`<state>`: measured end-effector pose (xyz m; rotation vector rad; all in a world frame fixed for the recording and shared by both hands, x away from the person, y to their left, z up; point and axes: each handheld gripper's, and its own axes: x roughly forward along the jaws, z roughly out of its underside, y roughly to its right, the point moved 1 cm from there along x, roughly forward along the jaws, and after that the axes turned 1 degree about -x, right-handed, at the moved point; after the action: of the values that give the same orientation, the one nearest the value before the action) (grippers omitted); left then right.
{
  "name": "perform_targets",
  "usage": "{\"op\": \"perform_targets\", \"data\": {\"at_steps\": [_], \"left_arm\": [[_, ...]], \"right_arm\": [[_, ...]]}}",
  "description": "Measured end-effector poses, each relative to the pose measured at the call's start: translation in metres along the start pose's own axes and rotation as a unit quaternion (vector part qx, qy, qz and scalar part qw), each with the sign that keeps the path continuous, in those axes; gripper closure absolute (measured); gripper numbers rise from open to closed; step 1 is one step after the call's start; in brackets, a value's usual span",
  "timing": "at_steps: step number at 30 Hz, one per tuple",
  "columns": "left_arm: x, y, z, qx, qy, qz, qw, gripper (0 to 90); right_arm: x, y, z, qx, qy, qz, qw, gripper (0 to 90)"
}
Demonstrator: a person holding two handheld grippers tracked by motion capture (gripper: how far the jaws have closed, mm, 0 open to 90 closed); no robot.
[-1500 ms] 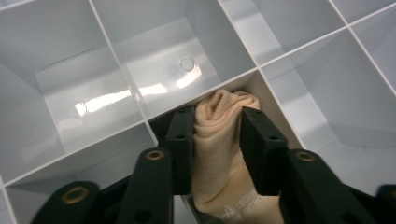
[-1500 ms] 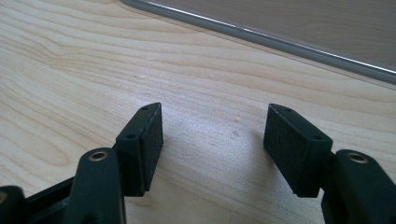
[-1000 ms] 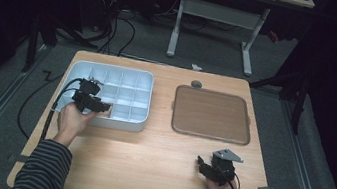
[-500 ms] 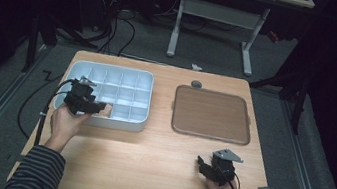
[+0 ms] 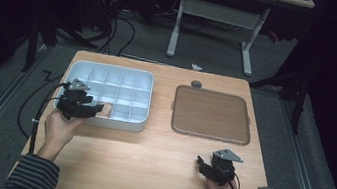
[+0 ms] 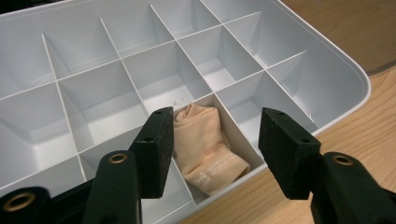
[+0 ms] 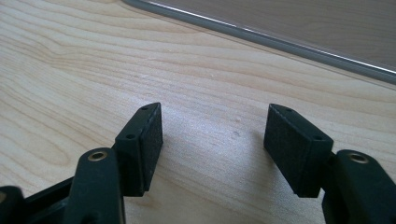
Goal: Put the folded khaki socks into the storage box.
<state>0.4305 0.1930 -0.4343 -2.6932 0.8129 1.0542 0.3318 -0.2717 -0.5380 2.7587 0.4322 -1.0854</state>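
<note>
Sock already lying in near-edge cell of organizer, just ahead of left hand-held gripper; jaws just opened, spread, nothing pinched. Right hand-held gripper spread over bare table. Placement looks done; tray bare.

Black claw, striped sleeve

Both tongs agape, empty.
</note>
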Motion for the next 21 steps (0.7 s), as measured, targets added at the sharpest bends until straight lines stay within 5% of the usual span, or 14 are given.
{"op": "perform_targets", "data": {"at_steps": [21], "left_arm": [[-0.023,0.012,0.023,-0.001,0.037,0.016,0.9992,45.0]], "right_arm": [[0.000,0.000,0.000,-0.001,0.000,0.000,1.0000,37.7]]}}
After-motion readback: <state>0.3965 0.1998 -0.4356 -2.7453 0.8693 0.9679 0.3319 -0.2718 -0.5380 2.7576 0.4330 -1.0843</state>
